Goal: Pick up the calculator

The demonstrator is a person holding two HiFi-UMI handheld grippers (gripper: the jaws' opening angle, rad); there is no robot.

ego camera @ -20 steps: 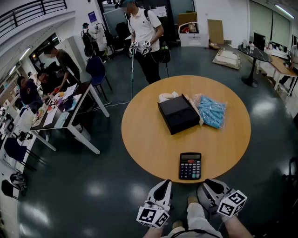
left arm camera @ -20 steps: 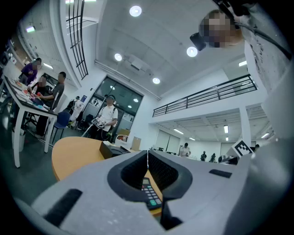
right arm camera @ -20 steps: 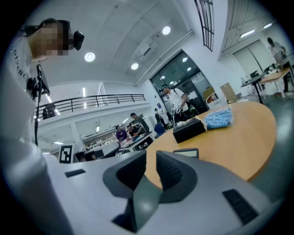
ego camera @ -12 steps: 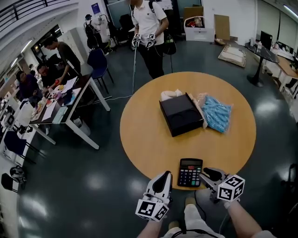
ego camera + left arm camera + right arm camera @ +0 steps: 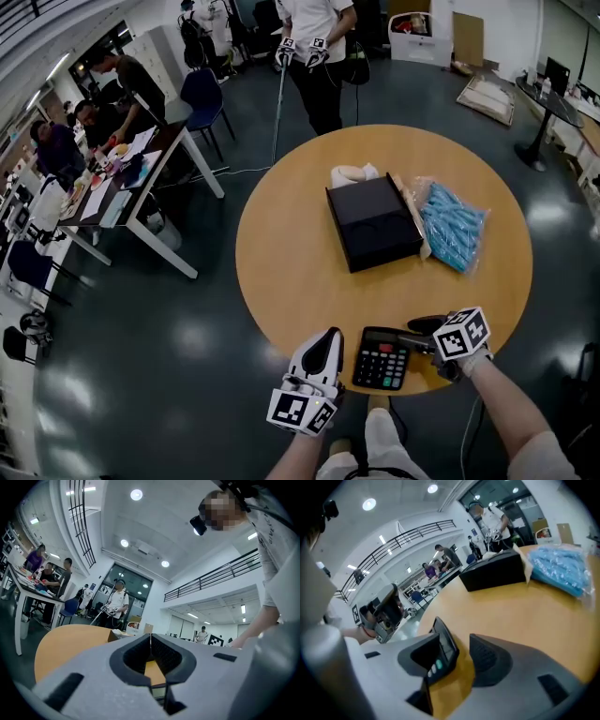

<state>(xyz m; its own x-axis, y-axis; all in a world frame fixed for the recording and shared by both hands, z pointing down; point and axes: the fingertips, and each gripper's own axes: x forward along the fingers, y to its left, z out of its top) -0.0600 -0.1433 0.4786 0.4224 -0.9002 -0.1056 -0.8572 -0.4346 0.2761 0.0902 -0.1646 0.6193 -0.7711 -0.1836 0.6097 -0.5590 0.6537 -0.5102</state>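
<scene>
Straddling the calculator (image 5: 380,357) edge: right gripper (image 5: 461,644), jaws wide apart | left gripper (image 5: 150,638): jaws together, empty

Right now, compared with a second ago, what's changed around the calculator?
The right gripper has come forward from off the table to the calculator, its open jaws now straddling its right side, not clamping. The left gripper stayed at the table edge, shut; calculator, black box and blue bag lie as before.
</scene>
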